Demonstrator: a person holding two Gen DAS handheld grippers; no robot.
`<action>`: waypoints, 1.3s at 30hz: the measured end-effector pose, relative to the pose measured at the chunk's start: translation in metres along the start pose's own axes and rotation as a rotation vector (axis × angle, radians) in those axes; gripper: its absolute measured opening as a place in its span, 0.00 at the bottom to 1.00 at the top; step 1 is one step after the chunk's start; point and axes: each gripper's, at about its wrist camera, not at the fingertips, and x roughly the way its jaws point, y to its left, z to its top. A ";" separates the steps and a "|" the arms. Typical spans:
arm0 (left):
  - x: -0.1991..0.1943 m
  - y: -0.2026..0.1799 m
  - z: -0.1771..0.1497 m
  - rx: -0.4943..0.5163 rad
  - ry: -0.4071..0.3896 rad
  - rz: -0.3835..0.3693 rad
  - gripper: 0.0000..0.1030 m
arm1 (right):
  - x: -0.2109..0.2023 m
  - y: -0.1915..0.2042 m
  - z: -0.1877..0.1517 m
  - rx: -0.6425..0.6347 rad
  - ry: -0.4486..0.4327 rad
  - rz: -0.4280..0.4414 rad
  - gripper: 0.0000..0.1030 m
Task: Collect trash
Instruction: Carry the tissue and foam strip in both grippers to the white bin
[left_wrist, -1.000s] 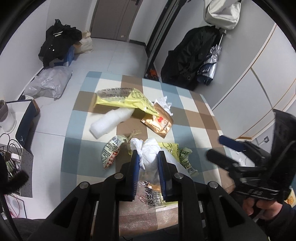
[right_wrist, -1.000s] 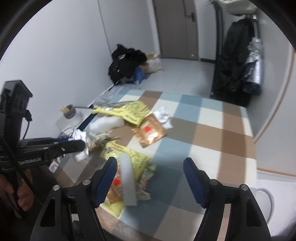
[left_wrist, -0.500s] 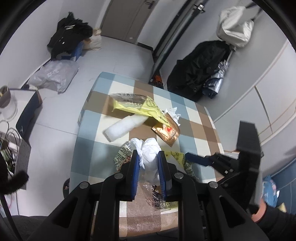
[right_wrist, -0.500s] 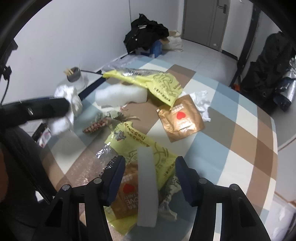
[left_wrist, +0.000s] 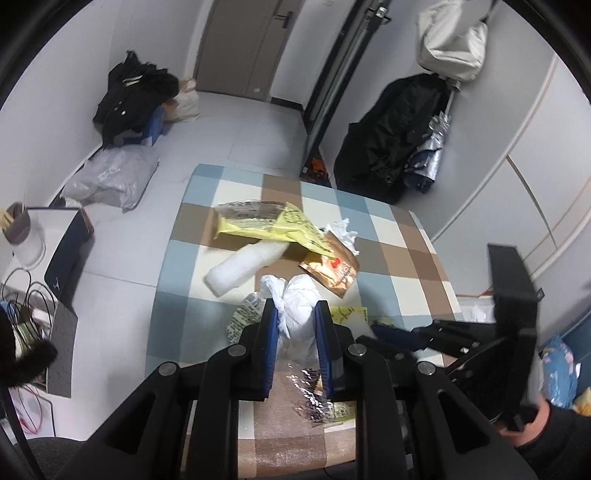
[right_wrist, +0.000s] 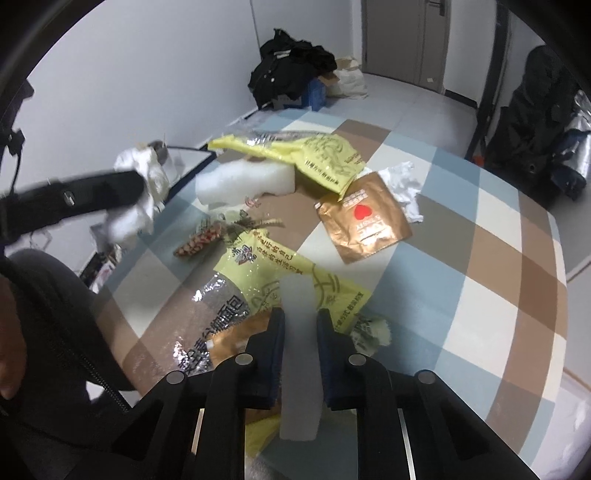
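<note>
Since one second ago the right gripper (right_wrist: 300, 325) has dropped onto the near litter, and its jaws are closing around the white translucent foam strip (right_wrist: 299, 354), which now sits between the blue pads atop the yellow printed plastic wrapper (right_wrist: 266, 273). At far left in the right wrist view, the left gripper (left_wrist: 293, 319) holds narrow, clamped on the crumpled white tissue wad (left_wrist: 297, 306), lifted clear of the checked blue-brown-cream tablecloth (right_wrist: 480, 295), presumably to carry it off while the other hand gathers more. Moving right: a chunky white foam block (right_wrist: 245, 181), soft-edged, lies under a second yellow wrapper (right_wrist: 325, 157); a small crinkled snack packet (right_wrist: 201, 240) sits below it. Further right, the flat glossy bronze sachet with a red heart (right_wrist: 364, 221) partly overlaps a scrap of crushed white paper (right_wrist: 404, 181). Nothing shows a bin.
</note>
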 end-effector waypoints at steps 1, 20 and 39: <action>0.000 -0.001 -0.001 0.004 0.002 -0.003 0.15 | -0.005 -0.001 -0.001 0.009 -0.010 0.006 0.16; -0.018 -0.138 0.035 0.164 -0.008 -0.234 0.15 | -0.209 -0.126 -0.033 0.291 -0.390 -0.047 0.16; 0.143 -0.344 0.023 0.386 0.392 -0.481 0.15 | -0.251 -0.316 -0.180 0.773 -0.350 -0.300 0.16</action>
